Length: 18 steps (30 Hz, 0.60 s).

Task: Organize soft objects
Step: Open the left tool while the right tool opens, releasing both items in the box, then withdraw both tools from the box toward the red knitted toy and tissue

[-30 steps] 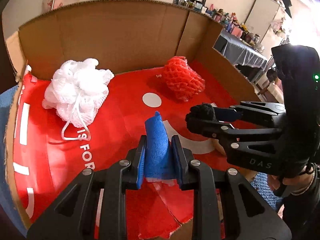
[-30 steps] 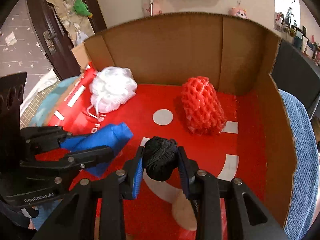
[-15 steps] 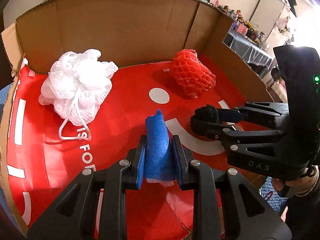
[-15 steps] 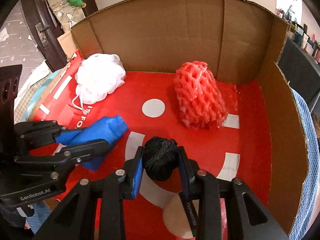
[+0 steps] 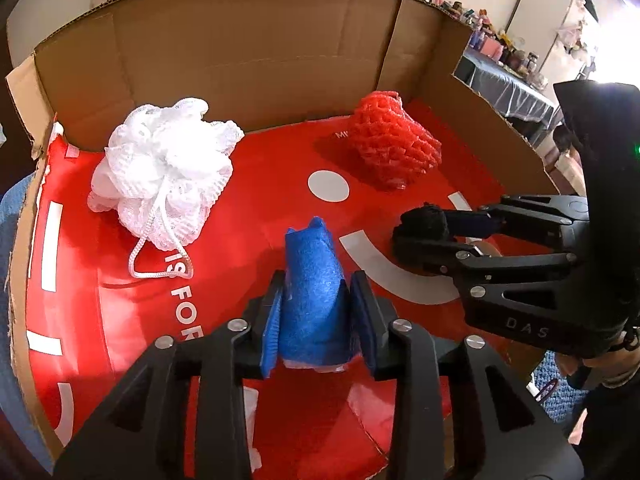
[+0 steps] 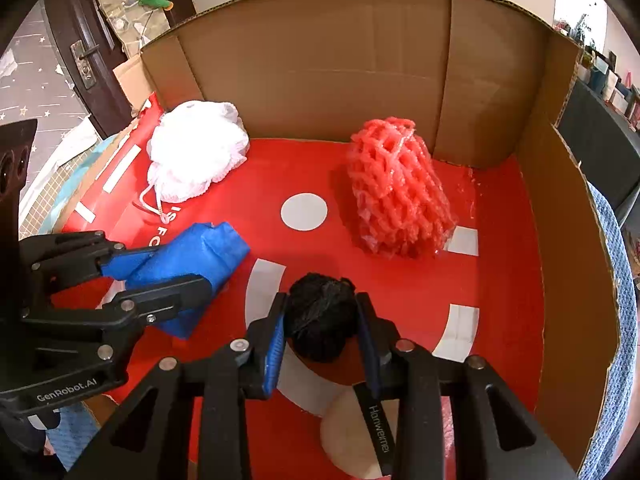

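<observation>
A blue folded cloth [image 5: 314, 292] stands between the jaws of my left gripper [image 5: 318, 280], low over the red floor of the cardboard box [image 5: 240, 60]. Those jaws are opening, and a thin gap shows at the right pad. From the right wrist the cloth [image 6: 192, 256] droops out of the left gripper [image 6: 160, 268]. My right gripper [image 6: 320, 300] is shut on a black yarn ball [image 6: 320, 320], just right of the cloth. A white mesh puff [image 5: 164, 172] lies at the back left. A red foam net [image 5: 394, 146] sits at the back right.
Tall cardboard walls [image 6: 320, 60] close the back and right side of the box. A pale round object [image 6: 352, 436] lies on the floor under the right gripper. Blue towelling [image 6: 612, 320] lies outside the right wall. Bare red floor [image 6: 400, 288] stretches between the objects.
The left jaws have spread apart and the blue cloth has widened between them. Both grippers have tipped a little further down into the box. The right grip on the black ball is unchanged.
</observation>
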Motion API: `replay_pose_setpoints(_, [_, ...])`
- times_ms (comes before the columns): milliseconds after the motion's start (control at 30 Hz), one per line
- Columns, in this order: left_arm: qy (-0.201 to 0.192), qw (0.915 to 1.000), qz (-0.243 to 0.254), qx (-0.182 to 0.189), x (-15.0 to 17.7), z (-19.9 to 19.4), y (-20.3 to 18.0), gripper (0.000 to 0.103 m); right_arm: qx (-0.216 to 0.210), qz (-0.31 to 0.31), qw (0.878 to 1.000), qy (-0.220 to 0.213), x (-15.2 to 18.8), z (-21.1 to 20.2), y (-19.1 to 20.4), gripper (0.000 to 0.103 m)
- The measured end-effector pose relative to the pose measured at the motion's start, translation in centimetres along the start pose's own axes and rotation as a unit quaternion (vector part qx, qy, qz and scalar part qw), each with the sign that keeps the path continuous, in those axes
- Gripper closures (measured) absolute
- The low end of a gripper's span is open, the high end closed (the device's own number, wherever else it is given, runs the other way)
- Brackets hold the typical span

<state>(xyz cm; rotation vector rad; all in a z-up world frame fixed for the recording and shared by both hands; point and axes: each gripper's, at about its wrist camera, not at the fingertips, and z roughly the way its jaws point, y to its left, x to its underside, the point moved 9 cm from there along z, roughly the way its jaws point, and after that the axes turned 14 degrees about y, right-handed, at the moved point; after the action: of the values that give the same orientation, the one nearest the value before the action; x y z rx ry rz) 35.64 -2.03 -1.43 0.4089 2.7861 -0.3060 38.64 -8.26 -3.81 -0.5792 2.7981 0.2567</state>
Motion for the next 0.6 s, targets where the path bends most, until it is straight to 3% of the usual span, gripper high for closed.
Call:
replay_pose_setpoints(67, [0.003,1.0,0.003,0.0,0.0,0.2,-0.1,0.051,0.0,0.0,1.0,0.0,0.0,0.0,0.0,0.066])
replay_pose_setpoints(333, [-0.002,0.9999,0.012,-0.004,0.2,-0.3,-0.4,0.05,0.001,-0.002,1.0,0.002,0.1,0.1,0.1,0.057])
replay_pose_setpoints(433, [-0.006,0.9999,0.013,-0.004,0.4,-0.7,-0.4,0.046,0.002,0.0,1.0,0.0,0.3,-0.2,-0.1,0.05])
replay_pose_setpoints(600, [-0.02,0.9997,0.014,-0.009,0.7,-1.8,-0.5,0.038,0.005,0.002,1.0,-0.007,0.7,-1.0,-0.1,0.047])
